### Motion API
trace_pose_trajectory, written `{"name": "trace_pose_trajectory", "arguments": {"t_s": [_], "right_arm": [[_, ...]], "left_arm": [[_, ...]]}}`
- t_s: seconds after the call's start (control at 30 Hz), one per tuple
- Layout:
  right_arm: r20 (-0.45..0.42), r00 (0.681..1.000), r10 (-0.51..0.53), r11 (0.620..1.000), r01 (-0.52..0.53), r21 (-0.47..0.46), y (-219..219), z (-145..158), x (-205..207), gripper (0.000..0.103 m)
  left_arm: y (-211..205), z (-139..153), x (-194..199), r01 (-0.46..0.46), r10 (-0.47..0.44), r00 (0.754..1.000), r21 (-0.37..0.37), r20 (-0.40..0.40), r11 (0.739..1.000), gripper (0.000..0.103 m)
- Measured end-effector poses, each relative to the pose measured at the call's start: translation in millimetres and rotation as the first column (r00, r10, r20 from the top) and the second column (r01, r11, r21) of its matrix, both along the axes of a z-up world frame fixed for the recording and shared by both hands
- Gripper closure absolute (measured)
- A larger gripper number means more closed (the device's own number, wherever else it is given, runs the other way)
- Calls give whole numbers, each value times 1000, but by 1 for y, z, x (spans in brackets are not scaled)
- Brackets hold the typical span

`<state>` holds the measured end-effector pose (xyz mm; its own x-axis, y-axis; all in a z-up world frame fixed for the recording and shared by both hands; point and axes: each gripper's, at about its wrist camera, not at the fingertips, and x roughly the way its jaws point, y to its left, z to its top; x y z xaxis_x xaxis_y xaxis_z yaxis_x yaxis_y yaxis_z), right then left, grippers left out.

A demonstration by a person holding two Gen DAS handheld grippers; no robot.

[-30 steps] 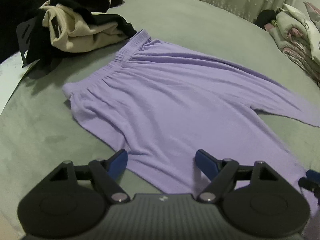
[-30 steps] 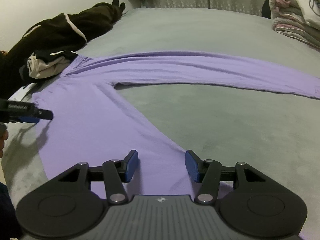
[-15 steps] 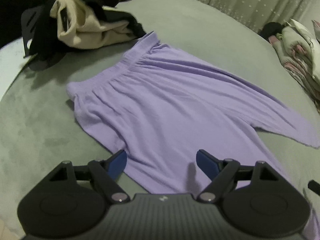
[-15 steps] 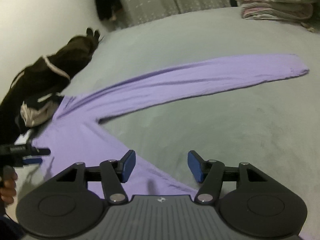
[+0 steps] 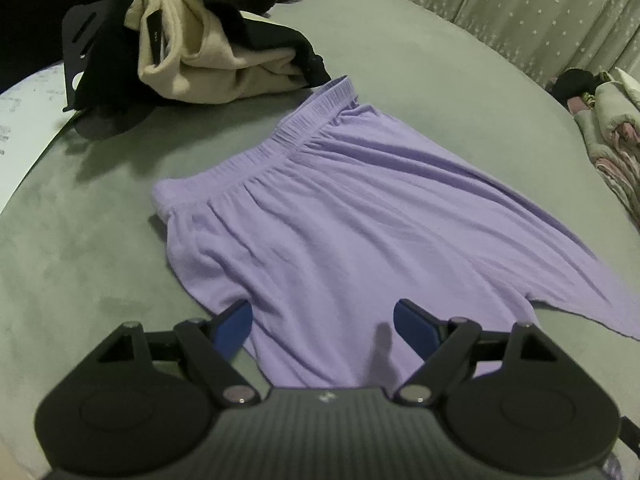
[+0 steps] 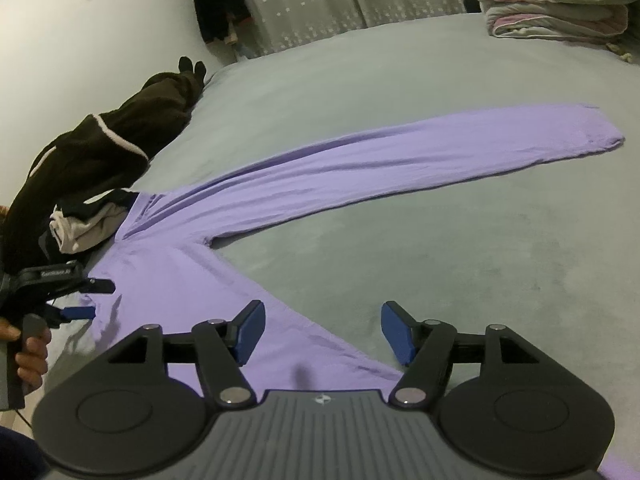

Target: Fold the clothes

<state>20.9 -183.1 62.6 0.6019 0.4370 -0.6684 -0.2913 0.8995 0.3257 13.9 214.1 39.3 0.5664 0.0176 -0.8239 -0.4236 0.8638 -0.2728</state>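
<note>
Lilac trousers lie spread flat on a grey bed, their elastic waistband toward the far left. In the right wrist view the trousers show both legs fanned apart, one long leg running to the right. My left gripper hovers open over the near side of the seat, nothing between its blue fingers. My right gripper hangs open above the near leg, also holding nothing. The left gripper shows in the right wrist view at the left, held by a hand.
A heap of black and beige clothes lies just beyond the waistband. A dark brown garment stretches along the bed's left side. Folded quilts are stacked at the far right. Star-patterned curtains hang behind the bed.
Both grippers have drawn back and risen, still open. The right wrist view now takes in the whole far leg; the left view has swung toward the waistband.
</note>
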Motion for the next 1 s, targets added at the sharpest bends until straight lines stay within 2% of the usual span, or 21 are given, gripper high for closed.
{"name": "trace_pose_trajectory", "arguments": {"t_s": [0.3,0.47,0.57,0.67,0.83,1.0], "right_arm": [[7,1000,-17,1000,17,17,-9,8,6,38],[-7,998,-56,998,56,24,-21,11,13,38],[-2,997,-74,997,74,16,-28,14,17,38],[11,995,-96,995,96,2,-37,19,20,38],[44,990,-137,989,139,-51,-60,27,31,38],[59,975,-215,973,219,-70,-100,32,61,38]], "left_arm": [[0,10,6,-2,2,1000,10,21,1000,21],[-2,18,24,-6,5,999,6,37,1000,21],[-9,24,43,47,-48,997,14,58,999,21],[-14,26,65,116,-121,990,75,69,990,21],[-23,31,102,228,-244,967,180,75,957,20],[-5,40,134,273,-303,946,218,116,937,14]]}}
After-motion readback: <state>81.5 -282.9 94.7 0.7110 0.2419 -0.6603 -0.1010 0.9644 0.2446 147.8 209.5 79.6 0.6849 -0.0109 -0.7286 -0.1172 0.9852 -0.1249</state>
